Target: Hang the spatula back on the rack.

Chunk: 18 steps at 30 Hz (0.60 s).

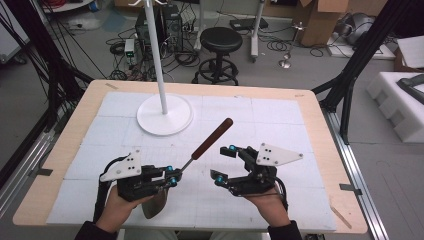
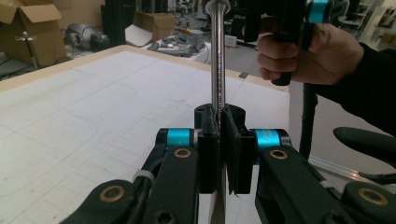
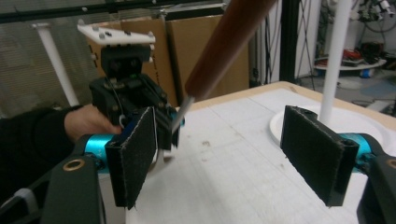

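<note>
High view: the left gripper (image 1: 173, 176) is clamped on the metal shank of a spatula (image 1: 212, 138), whose wooden handle slants up toward the white stand (image 1: 165, 114) on the table (image 1: 65, 145). The right gripper (image 1: 225, 162) has wide jaws with nothing between them.

Left gripper view: the jaws pinch the shank (image 2: 217, 60), which rises straight ahead.

Right gripper view: the pads (image 3: 317, 154) stand far apart, and the handle (image 3: 224, 44) crosses above them.
</note>
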Tool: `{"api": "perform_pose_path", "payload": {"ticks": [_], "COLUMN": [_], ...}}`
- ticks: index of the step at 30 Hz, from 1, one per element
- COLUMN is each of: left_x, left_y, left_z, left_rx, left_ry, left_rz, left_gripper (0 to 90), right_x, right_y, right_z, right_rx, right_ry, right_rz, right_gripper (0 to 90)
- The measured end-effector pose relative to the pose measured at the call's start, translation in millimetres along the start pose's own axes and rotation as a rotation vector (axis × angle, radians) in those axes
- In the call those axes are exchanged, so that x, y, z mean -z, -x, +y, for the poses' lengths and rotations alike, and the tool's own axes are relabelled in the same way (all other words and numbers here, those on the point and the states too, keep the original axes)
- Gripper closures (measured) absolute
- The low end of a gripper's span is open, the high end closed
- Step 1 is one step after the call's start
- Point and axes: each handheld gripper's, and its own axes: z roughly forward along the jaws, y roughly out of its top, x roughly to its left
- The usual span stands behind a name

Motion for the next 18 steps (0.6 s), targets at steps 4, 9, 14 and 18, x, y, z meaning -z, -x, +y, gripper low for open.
{"api": "perform_pose_path", "payload": {"ticks": [4, 9, 14, 18], "left_x": [-2.8, -5.5, -5.3, -4.9], "left_y": [2.0, 4.4, 5.5, 6.1], "left_z": [0.4, 0.7, 1.2, 1.2], "left_rx": [-0.004, -0.011, -0.015, -0.016], "left_ry": [0.005, 0.004, 0.006, 0.01], "left_rz": [-0.011, -0.02, -0.023, -0.027], "left_gripper": [84.0, 84.0, 84.0, 84.0], "right_x": [-5.8, -10.8, -7.6, -3.4], "right_y": [0.0, -1.5, 0.8, 3.1], "right_z": [14.1, 31.0, 45.8, 53.0], "right_rx": [0.001, 0.022, 0.02, 0.008], "right_ry": [0.009, 0.006, 0.04, 0.061], "right_rz": [0.016, 0.021, 0.028, 0.039], "right_gripper": [26.6, 27.8, 29.3, 32.0]}}
